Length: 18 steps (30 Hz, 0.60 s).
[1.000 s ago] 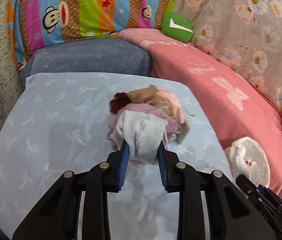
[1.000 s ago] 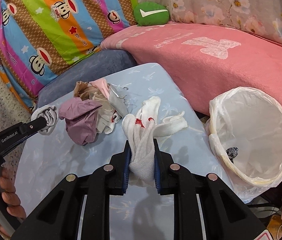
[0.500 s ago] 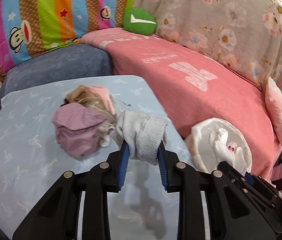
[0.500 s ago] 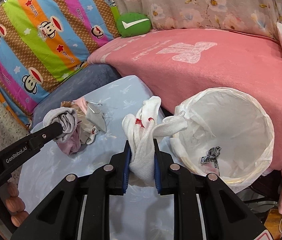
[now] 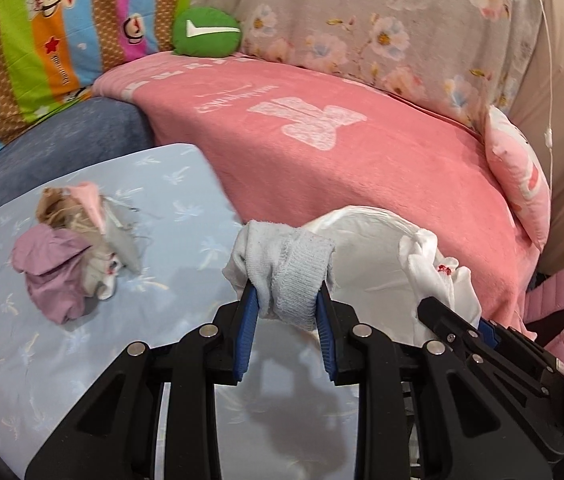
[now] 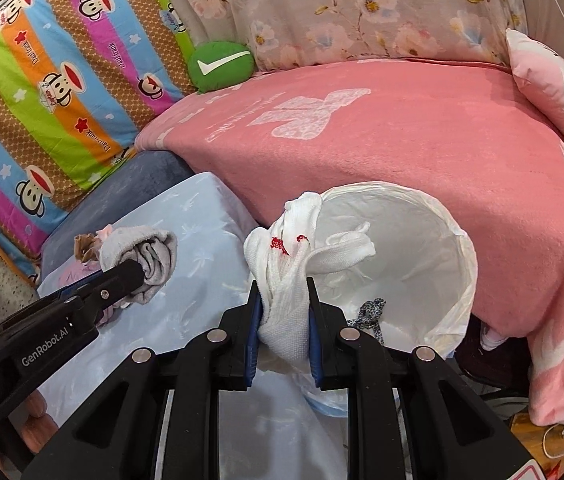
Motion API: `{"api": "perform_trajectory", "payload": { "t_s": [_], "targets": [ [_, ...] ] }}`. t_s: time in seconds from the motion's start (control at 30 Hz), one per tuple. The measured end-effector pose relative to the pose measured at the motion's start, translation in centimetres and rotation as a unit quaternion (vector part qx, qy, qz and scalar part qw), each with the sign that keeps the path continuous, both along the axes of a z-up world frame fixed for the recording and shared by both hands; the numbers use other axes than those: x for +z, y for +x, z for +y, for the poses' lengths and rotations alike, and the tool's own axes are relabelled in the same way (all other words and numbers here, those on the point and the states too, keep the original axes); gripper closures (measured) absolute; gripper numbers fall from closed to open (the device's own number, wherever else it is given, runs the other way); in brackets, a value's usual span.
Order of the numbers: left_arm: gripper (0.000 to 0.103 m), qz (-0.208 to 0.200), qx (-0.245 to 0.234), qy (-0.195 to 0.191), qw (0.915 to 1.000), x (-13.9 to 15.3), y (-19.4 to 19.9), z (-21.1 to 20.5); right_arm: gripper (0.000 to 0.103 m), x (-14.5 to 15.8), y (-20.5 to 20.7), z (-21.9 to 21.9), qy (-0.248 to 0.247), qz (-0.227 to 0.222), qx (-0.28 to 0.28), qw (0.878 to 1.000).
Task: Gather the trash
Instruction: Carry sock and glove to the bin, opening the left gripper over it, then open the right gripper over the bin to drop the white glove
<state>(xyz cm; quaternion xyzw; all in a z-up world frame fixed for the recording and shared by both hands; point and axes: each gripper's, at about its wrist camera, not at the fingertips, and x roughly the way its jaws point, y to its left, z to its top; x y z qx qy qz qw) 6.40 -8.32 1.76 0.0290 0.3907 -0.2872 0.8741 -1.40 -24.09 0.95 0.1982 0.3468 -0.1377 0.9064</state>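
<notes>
While your left gripper (image 5: pixel 286 308) clenches a rolled grey sock (image 5: pixel 287 270), its blue pads pressed against the fabric on both sides, the heap of leftover clothes (image 5: pixel 72 248) lies on the pale blue sheet (image 5: pixel 10 360) at about nine o'clock in the left wrist view, well apart from the sock. In that heap you can pick out a mauve piece, a pink piece, a tan piece and something grey, all bunched together and touching.

Moving right, the sock sits just beside the near rim of the white bag (image 5: pixel 361 240), which shows at about three o'clock of the sock. In the right wrist view the same bag (image 6: pixel 421 248) lines a round bin that stands open against the pink blanket (image 6: pixel 401 140); inside it, low near the six o'clock rim, lies one small dark speckled scrap (image 6: pixel 369 312). The rest of the lining shows bare white plastic.

Your right gripper (image 6: pixel 283 320) is clamped on white gloves (image 6: pixel 289 272) with red marks, held at the bag's nine o'clock rim, with one loose end reaching over the opening. From the left wrist view those gloves (image 5: pixel 437 276) hang at four o'clock, over the bag's right side.
</notes>
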Motion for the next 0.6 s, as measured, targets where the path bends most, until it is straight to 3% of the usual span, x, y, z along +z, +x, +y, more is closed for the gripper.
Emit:
{"api": "perform_trajectory", "payload": {
  "t_s": [0.43, 0.5, 0.6],
  "targets": [
    [0.068, 0.032, -0.062, -0.017, 0.9974, -0.5, 0.8, -4.8, 0.084, -0.2, 0.4, -3.8, -0.011, 0.007, -0.029, 0.999],
    [0.064, 0.027, -0.063, -0.011, 0.9976, -0.5, 0.8, -5.2, 0.084, -0.3, 0.8, -4.3, -0.012, 0.009, -0.033, 0.999],
    [0.044, 0.013, -0.051, -0.003, 0.9986, -0.4, 0.8, -5.3, 0.082, -0.5, 1.2, -4.8, -0.011, 0.010, -0.037, 0.999]
  ]
}}
